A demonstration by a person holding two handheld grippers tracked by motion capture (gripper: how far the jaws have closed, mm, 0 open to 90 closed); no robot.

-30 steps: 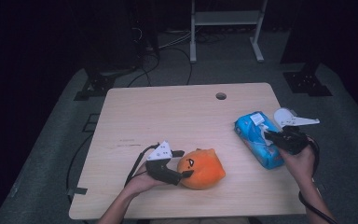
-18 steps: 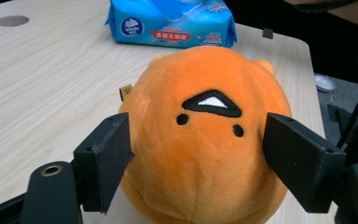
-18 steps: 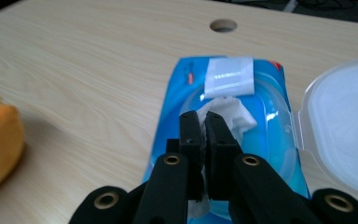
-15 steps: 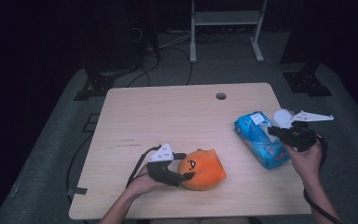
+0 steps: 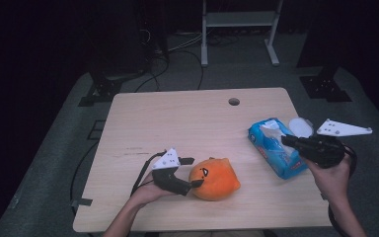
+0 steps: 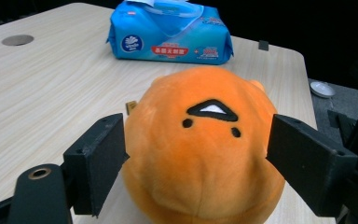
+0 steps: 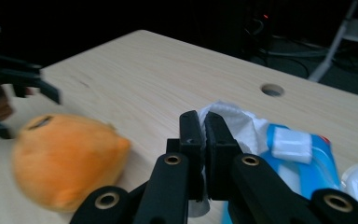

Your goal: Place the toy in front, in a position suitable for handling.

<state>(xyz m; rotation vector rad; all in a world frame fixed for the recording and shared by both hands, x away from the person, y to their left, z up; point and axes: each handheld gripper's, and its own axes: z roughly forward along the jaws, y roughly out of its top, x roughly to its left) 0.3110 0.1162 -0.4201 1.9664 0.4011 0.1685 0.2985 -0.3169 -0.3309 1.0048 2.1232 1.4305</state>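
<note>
Left gripper [image 5: 191, 173] low over the near left part of the wooden table [image 5: 177, 118], jaws spread to either side of the orange plush toy [image 5: 214, 178]; they have just been opening, and in the left gripper view the pads stand beside the toy's [image 6: 200, 149] flanks without squeezing it. Toy sits on the table near the front edge, well apart from the blue wipes pack [image 5: 275, 147] lying toward the right edge. Right gripper [image 5: 287, 140] above the pack, jaws clamped together on a white wipe [image 7: 233, 122] coming out of the pack's top opening.
</note>
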